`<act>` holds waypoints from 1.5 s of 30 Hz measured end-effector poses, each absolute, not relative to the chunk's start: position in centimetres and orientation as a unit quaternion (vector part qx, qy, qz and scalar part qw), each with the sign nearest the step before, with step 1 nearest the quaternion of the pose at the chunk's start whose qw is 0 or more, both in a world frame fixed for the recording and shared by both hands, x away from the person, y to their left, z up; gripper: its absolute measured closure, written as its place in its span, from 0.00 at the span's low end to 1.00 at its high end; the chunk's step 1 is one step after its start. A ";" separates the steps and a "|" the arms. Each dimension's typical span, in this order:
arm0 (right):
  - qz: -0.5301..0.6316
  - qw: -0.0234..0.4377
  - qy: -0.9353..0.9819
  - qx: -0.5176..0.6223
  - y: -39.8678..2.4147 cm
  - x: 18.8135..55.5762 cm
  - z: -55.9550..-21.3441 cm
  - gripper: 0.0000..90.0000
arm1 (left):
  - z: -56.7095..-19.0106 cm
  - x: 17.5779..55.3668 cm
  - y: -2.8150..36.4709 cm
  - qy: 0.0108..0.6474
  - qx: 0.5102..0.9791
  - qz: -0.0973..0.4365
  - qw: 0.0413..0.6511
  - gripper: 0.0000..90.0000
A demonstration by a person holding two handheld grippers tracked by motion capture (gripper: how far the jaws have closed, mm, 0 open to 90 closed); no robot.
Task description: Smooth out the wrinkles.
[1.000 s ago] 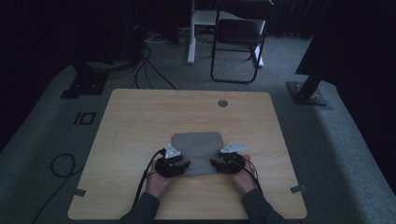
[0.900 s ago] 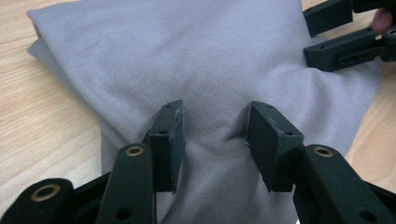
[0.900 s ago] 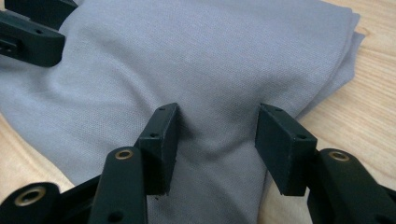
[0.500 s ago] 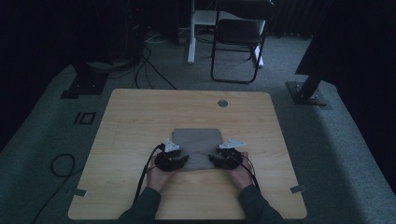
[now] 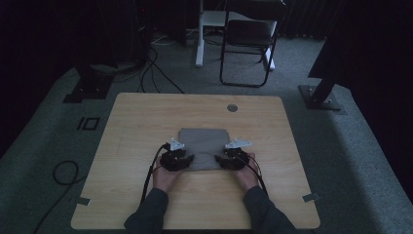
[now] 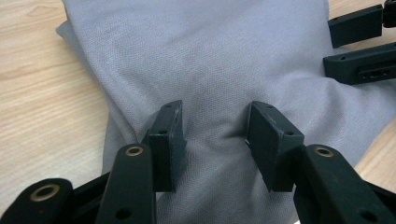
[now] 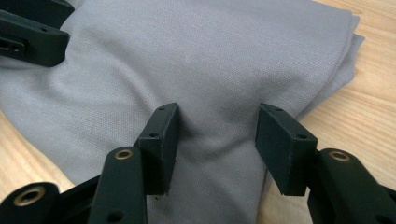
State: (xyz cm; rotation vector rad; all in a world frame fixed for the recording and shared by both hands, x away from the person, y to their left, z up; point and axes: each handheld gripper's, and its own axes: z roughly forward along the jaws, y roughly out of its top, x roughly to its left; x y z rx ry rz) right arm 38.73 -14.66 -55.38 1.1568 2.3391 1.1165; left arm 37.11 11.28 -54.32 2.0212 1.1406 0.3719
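Pressing down on the near edge of a folded grey knit cloth (image 5: 204,146) lying mid-way across the pale wooden table (image 5: 136,117), nearer the person's side. Left gripper (image 6: 212,135) at the cloth's near-left corner, jaws apart, pads resting on fabric with a small ridge bunched between but not pinched. Right gripper (image 7: 215,140) at the near-right corner, likewise spread, nothing clamped. Likely risk: closing too shallow and catching only the top layer, so the fold peels open; or uneven pull from the two sides skewing the stack. No containers on the table.
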 end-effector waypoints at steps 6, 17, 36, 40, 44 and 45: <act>0.388 0.152 0.813 0.406 -14.4 39.5 -55.4 0.54 | -54.2 37.9 11.3 0.449 0.794 0.149 0.381 0.62; 0.384 0.154 0.811 0.413 -14.2 40.6 -55.3 0.54 | -54.3 39.0 11.4 0.457 0.789 0.152 0.382 0.62; 0.379 0.154 0.815 0.410 -14.3 40.3 -55.1 0.53 | -53.9 38.2 11.6 0.451 0.787 0.158 0.391 0.61; 0.384 0.161 0.814 0.405 -14.5 39.6 -54.5 0.52 | -53.3 37.8 12.0 0.453 0.781 0.162 0.398 0.61; 0.388 0.166 0.814 0.399 -14.6 38.9 -54.2 0.51 | -52.9 37.2 12.5 0.454 0.775 0.166 0.407 0.61; 0.388 0.169 0.814 0.397 -14.7 38.8 -54.1 0.51 | -52.8 37.0 12.7 0.455 0.774 0.168 0.408 0.61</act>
